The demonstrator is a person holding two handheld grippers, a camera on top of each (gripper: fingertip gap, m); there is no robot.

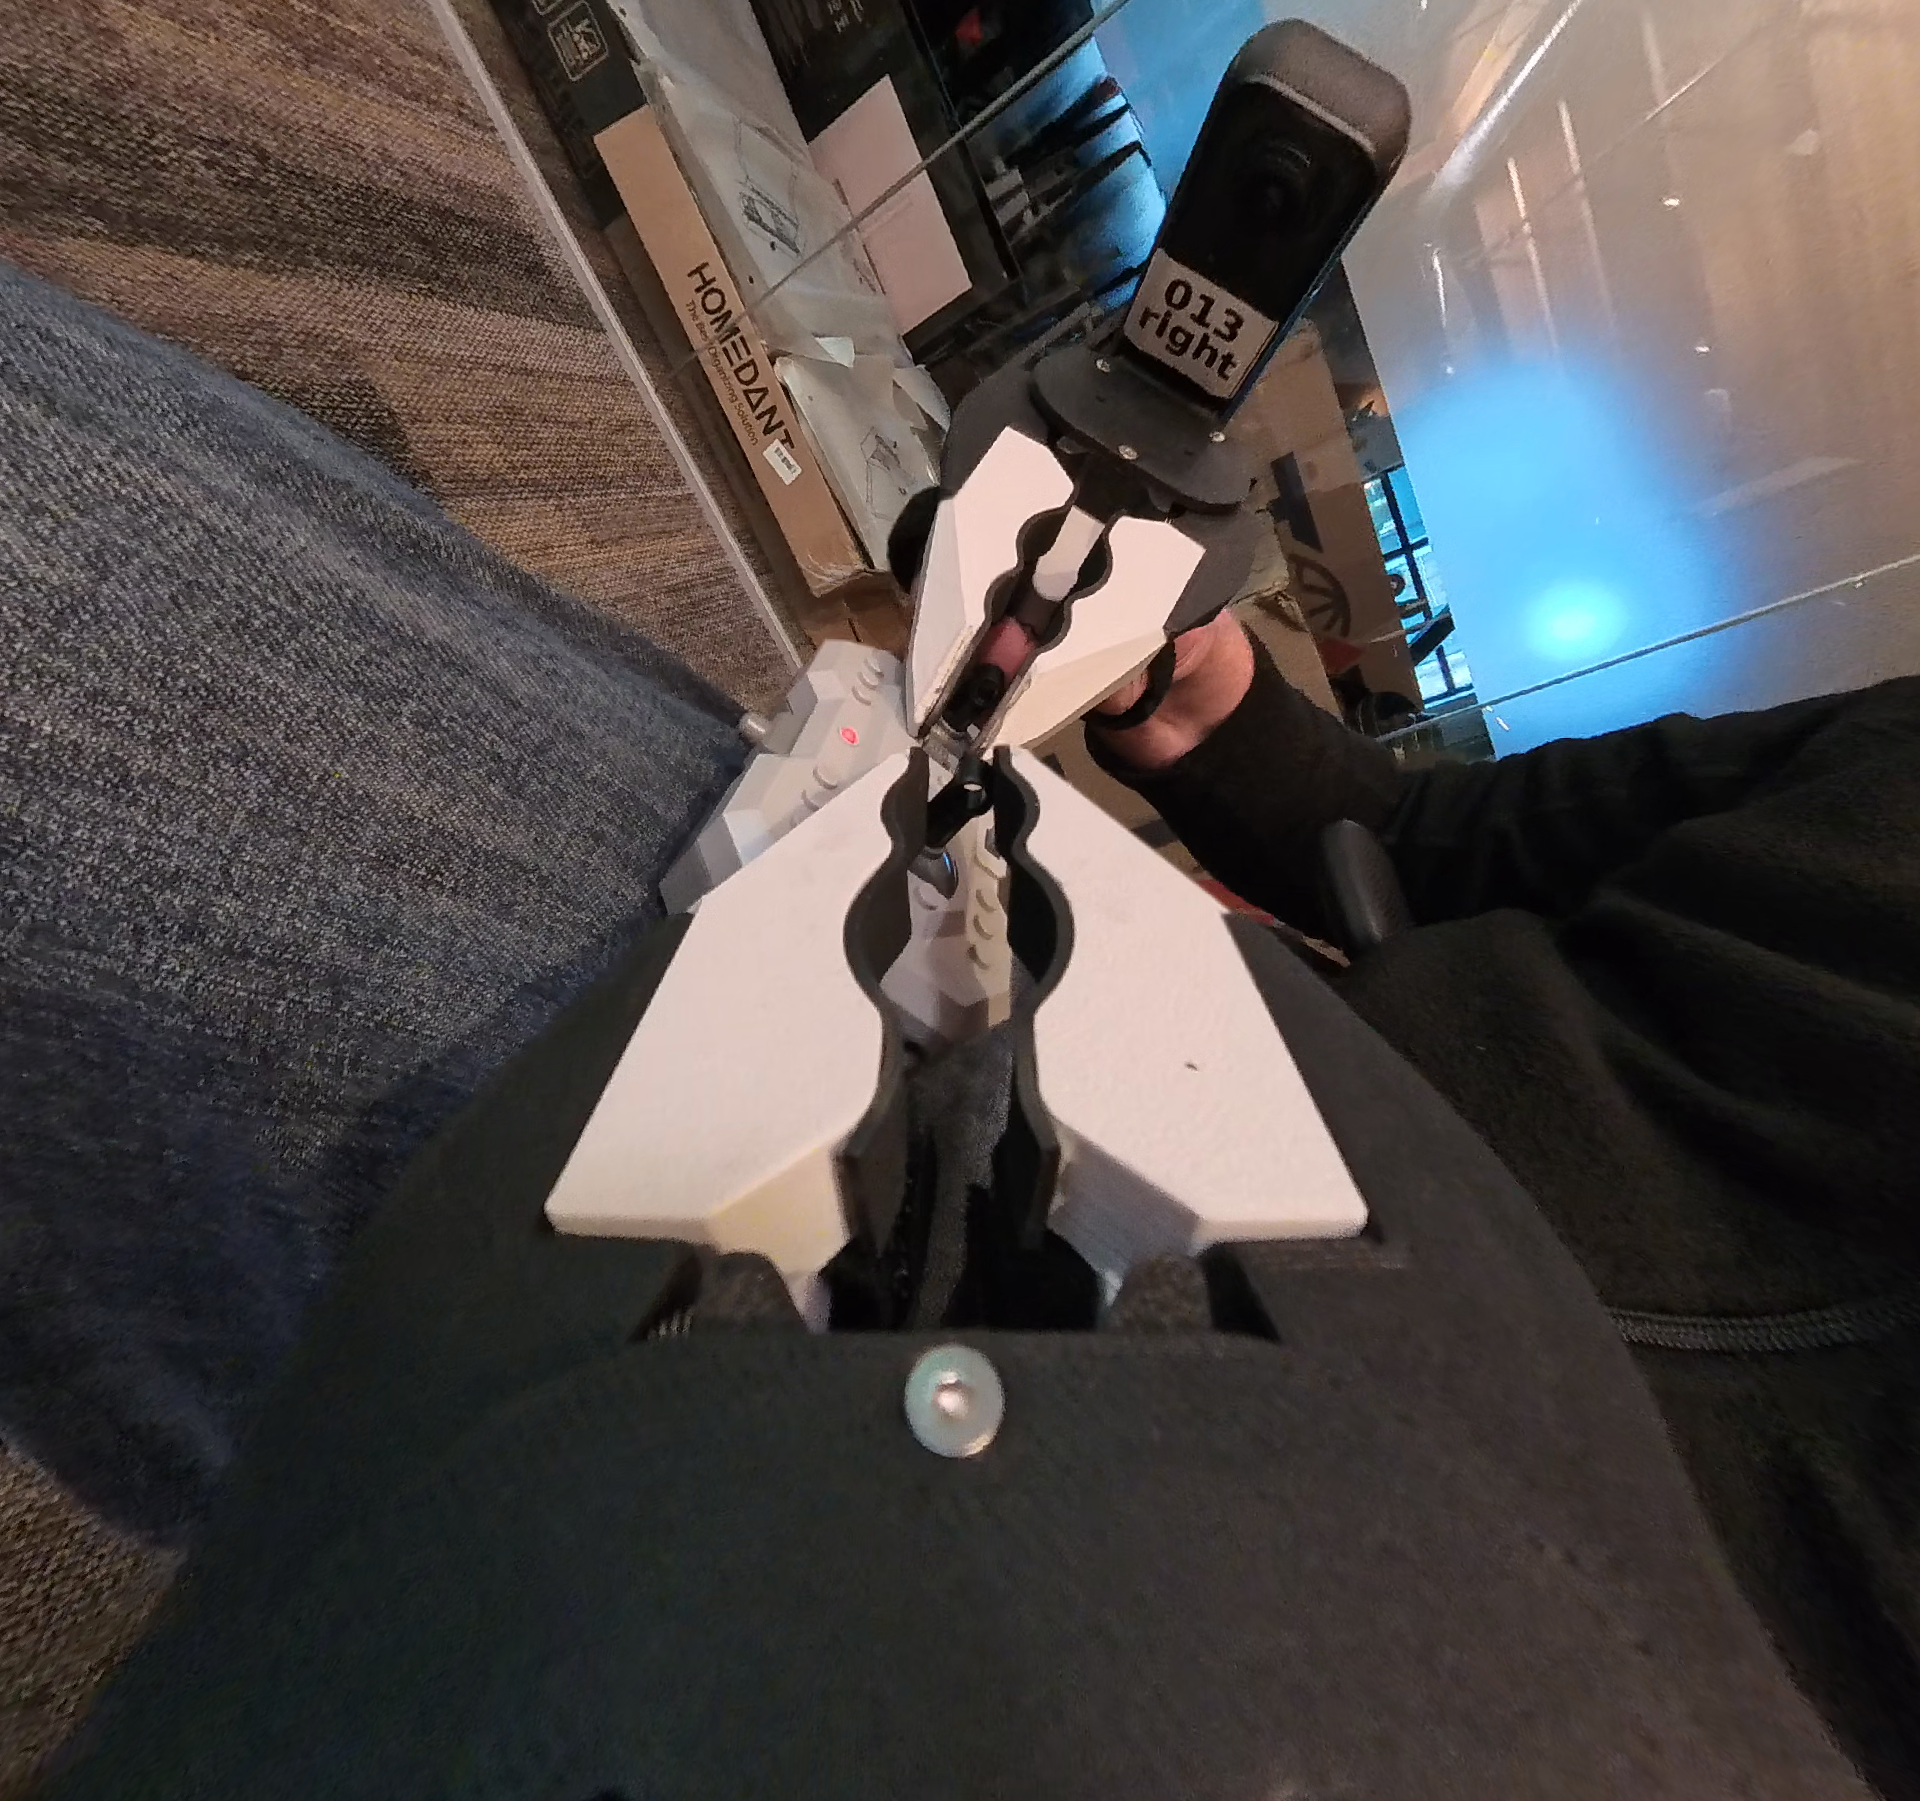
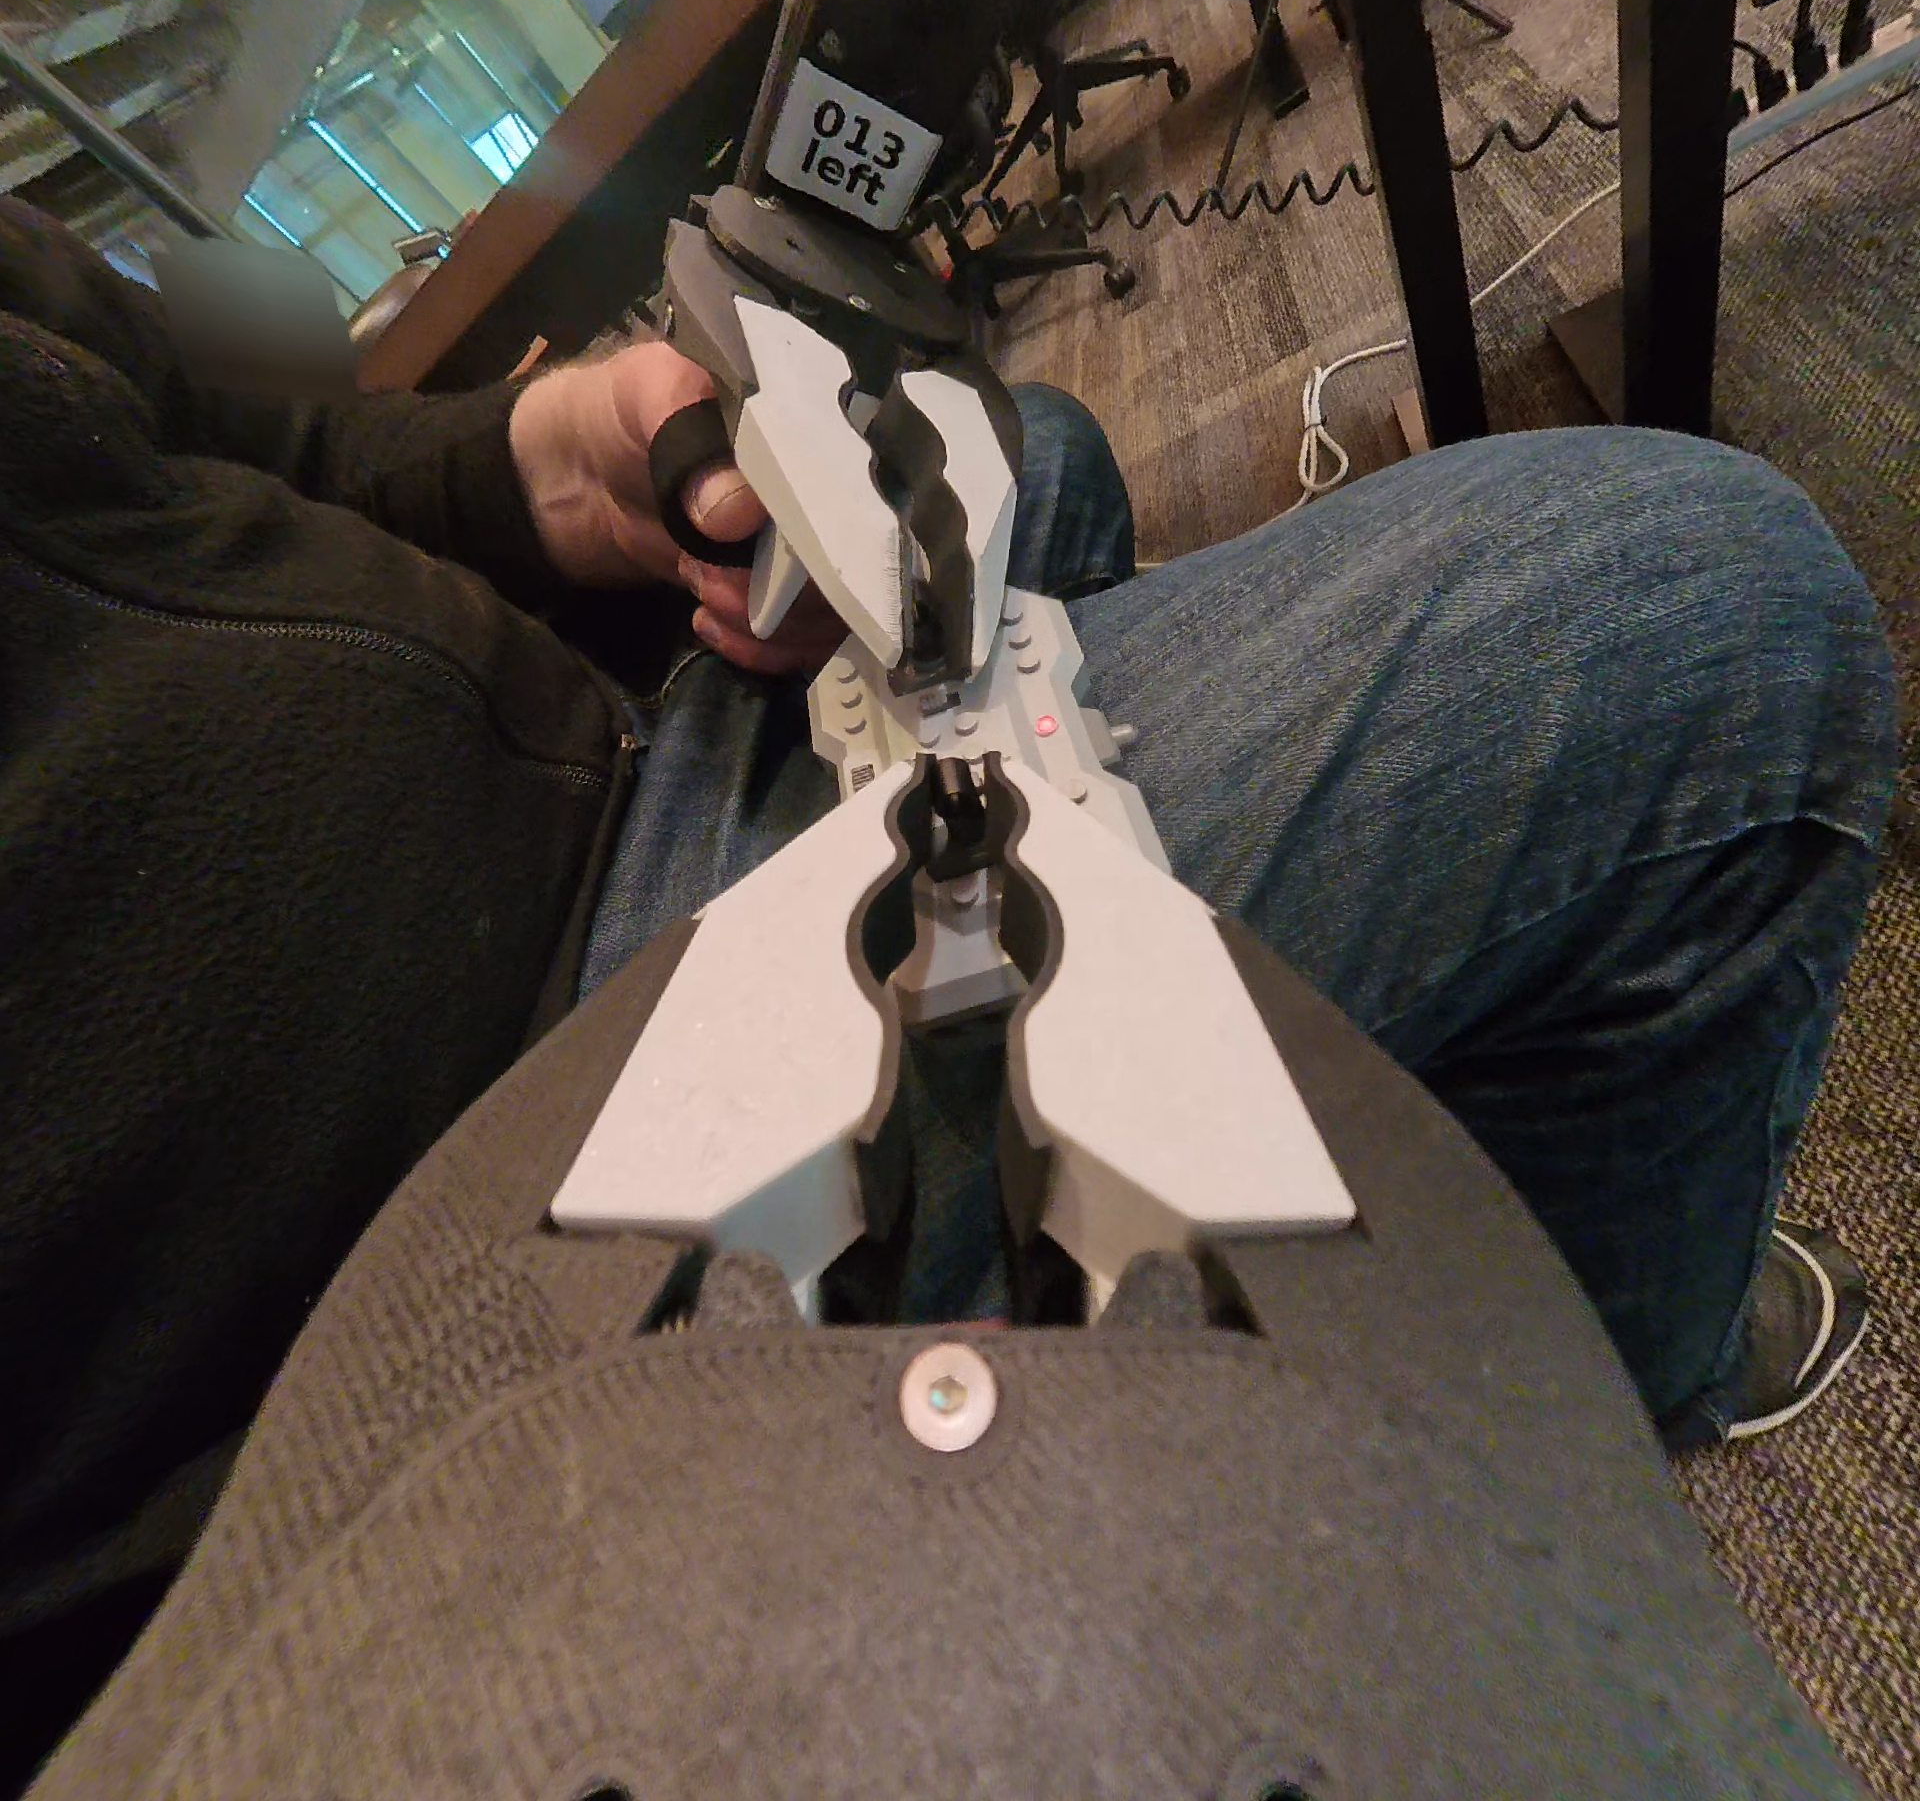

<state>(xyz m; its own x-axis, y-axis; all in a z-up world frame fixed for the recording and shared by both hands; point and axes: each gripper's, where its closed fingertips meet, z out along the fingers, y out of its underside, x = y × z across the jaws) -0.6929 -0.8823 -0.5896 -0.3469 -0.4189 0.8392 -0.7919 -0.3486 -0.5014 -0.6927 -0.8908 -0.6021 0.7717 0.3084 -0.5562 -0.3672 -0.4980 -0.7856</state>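
A grey studded brick assembly (image 2: 1023,686) with a small red light lies on a person's lap; it also shows in the left wrist view (image 1: 821,764). My left gripper (image 1: 961,764) and my right gripper (image 2: 961,772) meet tip to tip just above it. Each is nearly closed on a small black peg piece (image 1: 964,801) (image 2: 951,801) that stands over the assembly. The right gripper (image 1: 961,723) faces me in the left wrist view, with a black part between its tips. The left gripper (image 2: 928,671) faces me in the right wrist view. Where the peg joins the assembly is hidden.
The person's jeans-clad legs (image 2: 1455,712) and black jacket (image 2: 260,764) surround the assembly. A hand (image 2: 623,494) holds the left gripper. Behind are a dark table edge (image 2: 582,193), black table legs (image 2: 1413,193), office chair bases, a coiled cable, and flat cardboard boxes (image 1: 707,317) on carpet. Left and right tips are no more than a few centimetres apart.
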